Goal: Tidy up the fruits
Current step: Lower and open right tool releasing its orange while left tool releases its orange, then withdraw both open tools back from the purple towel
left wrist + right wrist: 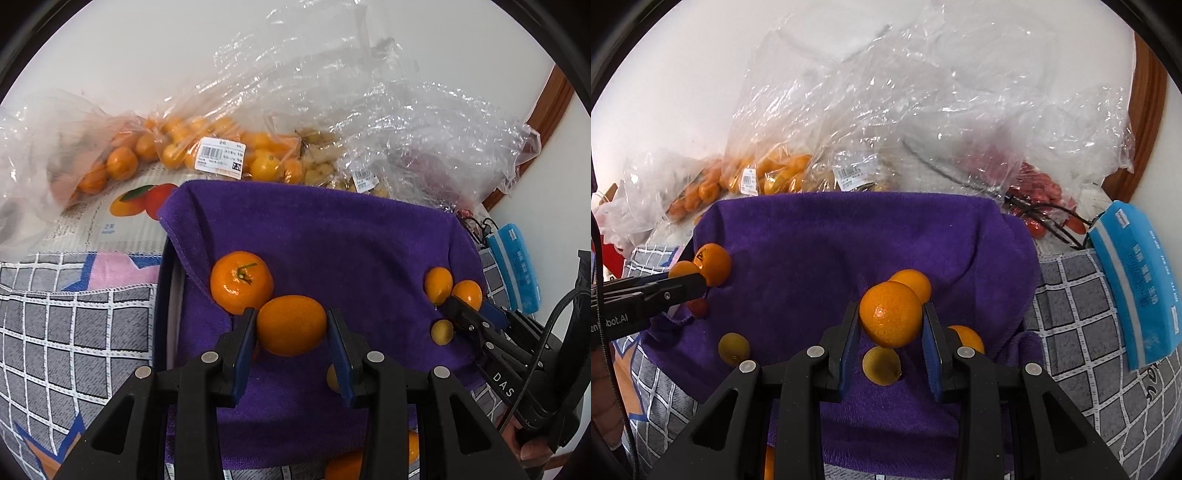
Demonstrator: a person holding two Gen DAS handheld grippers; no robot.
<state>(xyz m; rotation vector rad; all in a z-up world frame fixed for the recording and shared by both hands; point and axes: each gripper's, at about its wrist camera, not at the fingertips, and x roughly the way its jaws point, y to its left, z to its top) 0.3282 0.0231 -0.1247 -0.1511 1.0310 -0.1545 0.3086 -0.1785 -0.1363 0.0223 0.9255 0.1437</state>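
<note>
My left gripper (291, 314) is shut on an oval orange fruit (291, 326) just above a purple towel (332, 236). A stemmed mandarin (242, 282) lies on the towel, touching it on the left. My right gripper (891, 308) is shut on a round mandarin (890, 321) over the same towel (831, 236). Another orange (916, 280) sits right behind it, and a yellowish fruit (881, 365) lies under it. In the left wrist view the right gripper (467, 302) shows at the towel's right side, beside a small orange (438, 285) and a yellow fruit (442, 332).
Clear bags of oranges (177, 147) and crumpled plastic (923, 110) crowd the back by the wall. Red fruit (1038, 192) lies in a bag at back right. A blue packet (1137, 291) rests on the grey checked cloth (1078, 332). A dark rim (162, 295) edges the towel's left.
</note>
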